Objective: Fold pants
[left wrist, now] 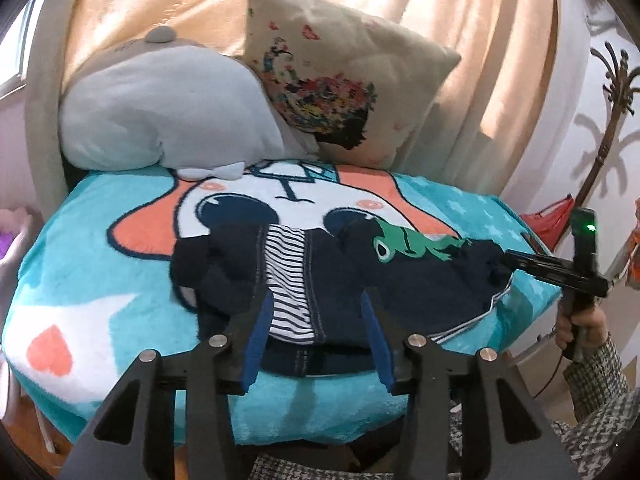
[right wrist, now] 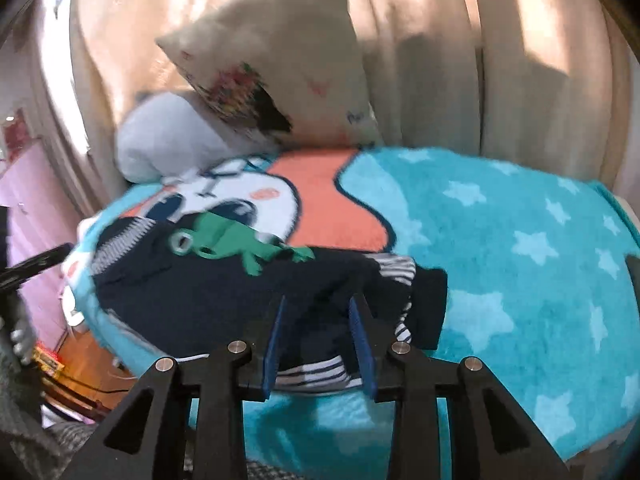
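Observation:
Small navy pants (left wrist: pixel 328 276) with a green frog print (left wrist: pixel 404 240) and a striped lining (left wrist: pixel 290 280) lie crumpled on a turquoise cartoon blanket (left wrist: pixel 100 280). My left gripper (left wrist: pixel 316 304) is open, its blue pads (left wrist: pixel 260 340) either side of the waistband at the near edge. In the right wrist view the pants (right wrist: pixel 224 292) lie left of centre. My right gripper (right wrist: pixel 318 308) is open over the navy cloth by the striped cuff (right wrist: pixel 394 272). It also shows in the left wrist view (left wrist: pixel 508 258), fingers at the pants' right end.
A grey plush cushion (left wrist: pixel 160 108) and a beige floral pillow (left wrist: pixel 344 76) lean on the peach curtain (left wrist: pixel 480 20) behind. The blanket (right wrist: pixel 520 260) extends to the right with white stars. The floor (right wrist: pixel 80 360) lies below on the left.

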`<move>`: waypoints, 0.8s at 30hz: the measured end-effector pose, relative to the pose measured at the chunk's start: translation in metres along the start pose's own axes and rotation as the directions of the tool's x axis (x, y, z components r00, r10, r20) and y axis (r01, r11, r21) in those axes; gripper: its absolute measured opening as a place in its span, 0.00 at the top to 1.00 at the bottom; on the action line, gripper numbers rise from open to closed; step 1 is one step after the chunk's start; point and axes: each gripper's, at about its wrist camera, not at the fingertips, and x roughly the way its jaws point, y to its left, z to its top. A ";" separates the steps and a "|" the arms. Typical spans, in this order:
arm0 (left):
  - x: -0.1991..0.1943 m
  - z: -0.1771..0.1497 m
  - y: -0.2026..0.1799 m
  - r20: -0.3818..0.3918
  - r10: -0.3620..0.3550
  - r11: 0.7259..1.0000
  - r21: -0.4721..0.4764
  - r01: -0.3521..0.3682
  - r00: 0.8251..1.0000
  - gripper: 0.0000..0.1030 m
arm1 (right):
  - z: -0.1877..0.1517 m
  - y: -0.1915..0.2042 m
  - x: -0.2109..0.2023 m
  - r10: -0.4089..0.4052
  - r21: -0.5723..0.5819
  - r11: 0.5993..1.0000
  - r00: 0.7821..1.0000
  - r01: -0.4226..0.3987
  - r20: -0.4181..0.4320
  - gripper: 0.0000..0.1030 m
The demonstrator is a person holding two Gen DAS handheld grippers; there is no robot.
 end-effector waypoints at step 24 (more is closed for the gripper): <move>0.030 0.011 -0.016 -0.050 -0.026 1.000 -0.015 0.026 0.998 0.56 | 0.009 -0.008 0.032 -0.133 -0.024 0.991 0.991 0.133 0.006 0.83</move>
